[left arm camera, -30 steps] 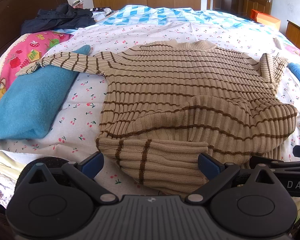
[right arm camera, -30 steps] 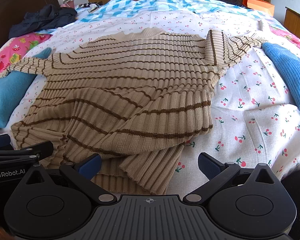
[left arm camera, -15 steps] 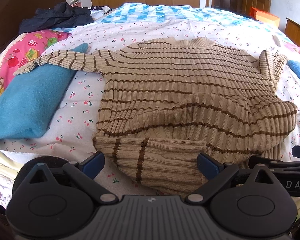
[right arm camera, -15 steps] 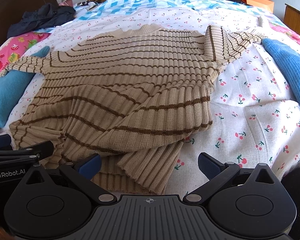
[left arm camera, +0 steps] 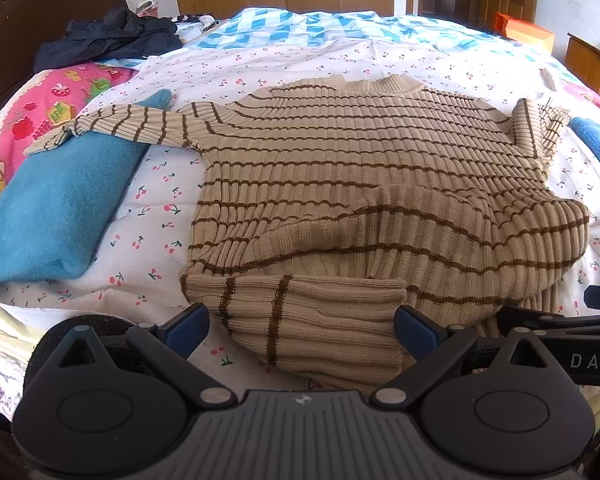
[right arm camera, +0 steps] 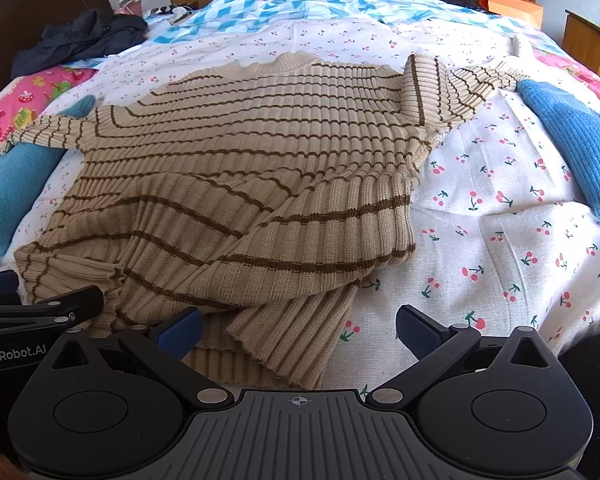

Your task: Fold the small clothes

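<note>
So the tan striped sweater (left arm camera: 364,184) is lying face up across the cherry-print sheet (right arm camera: 500,216), collar away from the camera, with the bottom hem already rumpled up over itself into a messy flap near the front edge of the bed. Both tools are spread wide and holding nothing: the left gripper (left arm camera: 302,326) hangs just short of the bunched hem, and the right gripper (right arm camera: 298,326) is over the hem's other corner, where a ribbed flap sticks out toward the camera. If you're doing this step, I'd say don't just pinch whatever's closest; that hem is doubled over, so grab one layer only at each bottom corner, pull it flat toward you first, then do the fold, otherwise you bake the wrinkle in. The left sleeve (left arm camera: 132,128) is draped onto a blue towel-ish cloth (left arm camera: 60,208), and the right sleeve (right arm camera: 452,88) is twisted up by another blue knit piece (right arm camera: 572,144), so those probably want tucking in across the chest before the body gets folded. Readable text: the neighbouring tool shows "DAS" cut off at the frame edge in the left view, and "enRobot.AI" with the first letter clipped in the right view
</note>
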A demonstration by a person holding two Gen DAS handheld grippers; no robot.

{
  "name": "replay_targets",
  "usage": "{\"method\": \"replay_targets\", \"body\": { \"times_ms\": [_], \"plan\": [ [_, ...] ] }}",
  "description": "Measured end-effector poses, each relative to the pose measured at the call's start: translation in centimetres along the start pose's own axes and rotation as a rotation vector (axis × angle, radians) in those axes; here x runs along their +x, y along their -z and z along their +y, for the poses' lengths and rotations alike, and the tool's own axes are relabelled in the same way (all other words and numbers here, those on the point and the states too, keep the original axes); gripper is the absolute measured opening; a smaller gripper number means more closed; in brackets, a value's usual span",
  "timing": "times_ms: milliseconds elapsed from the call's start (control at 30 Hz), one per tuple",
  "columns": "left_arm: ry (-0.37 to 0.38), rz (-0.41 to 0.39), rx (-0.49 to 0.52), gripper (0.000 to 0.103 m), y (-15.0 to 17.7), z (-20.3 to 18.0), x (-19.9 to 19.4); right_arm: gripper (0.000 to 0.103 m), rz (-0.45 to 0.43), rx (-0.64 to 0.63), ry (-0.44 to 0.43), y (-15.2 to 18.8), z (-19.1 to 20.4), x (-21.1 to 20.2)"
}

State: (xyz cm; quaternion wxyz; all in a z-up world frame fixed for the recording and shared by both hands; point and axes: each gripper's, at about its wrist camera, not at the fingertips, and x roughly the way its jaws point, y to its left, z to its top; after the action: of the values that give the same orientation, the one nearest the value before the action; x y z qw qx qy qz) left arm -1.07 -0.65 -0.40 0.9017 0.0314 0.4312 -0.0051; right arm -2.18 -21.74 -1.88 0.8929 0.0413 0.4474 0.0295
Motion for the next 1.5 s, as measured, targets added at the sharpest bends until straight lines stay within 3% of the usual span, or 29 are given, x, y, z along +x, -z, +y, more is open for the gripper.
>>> {"method": "replay_targets", "body": {
  "times_ms": [700, 1067, 1233, 1500],
  "plan": [
    [0.010, -0.015, 0.017, 0.102, 0.0, -0.4, -0.4, 0.103, -0.015, 0.000, 0.010, 0.1, -0.4, -0.4],
    [0.093, -0.050, 0.051, 0.103, -1.5, -1.5, -1.0, 0.099, -0.072, 0.065, -0.012, -1.7, -2.2, -1.3],
    [0.145, -0.064, 0.045, 0.103, -3.8, -2.4, -0.5, 0.091, -0.101, 0.119, -0.030, -3.8, -4.3, -1.3],
    [0.231, -0.117, 0.086, 0.103, -9.7, -6.7, 2.2, 0.062, -0.164, 0.328, -0.001, -11.1, -13.1, 1.9]
  ]
}}
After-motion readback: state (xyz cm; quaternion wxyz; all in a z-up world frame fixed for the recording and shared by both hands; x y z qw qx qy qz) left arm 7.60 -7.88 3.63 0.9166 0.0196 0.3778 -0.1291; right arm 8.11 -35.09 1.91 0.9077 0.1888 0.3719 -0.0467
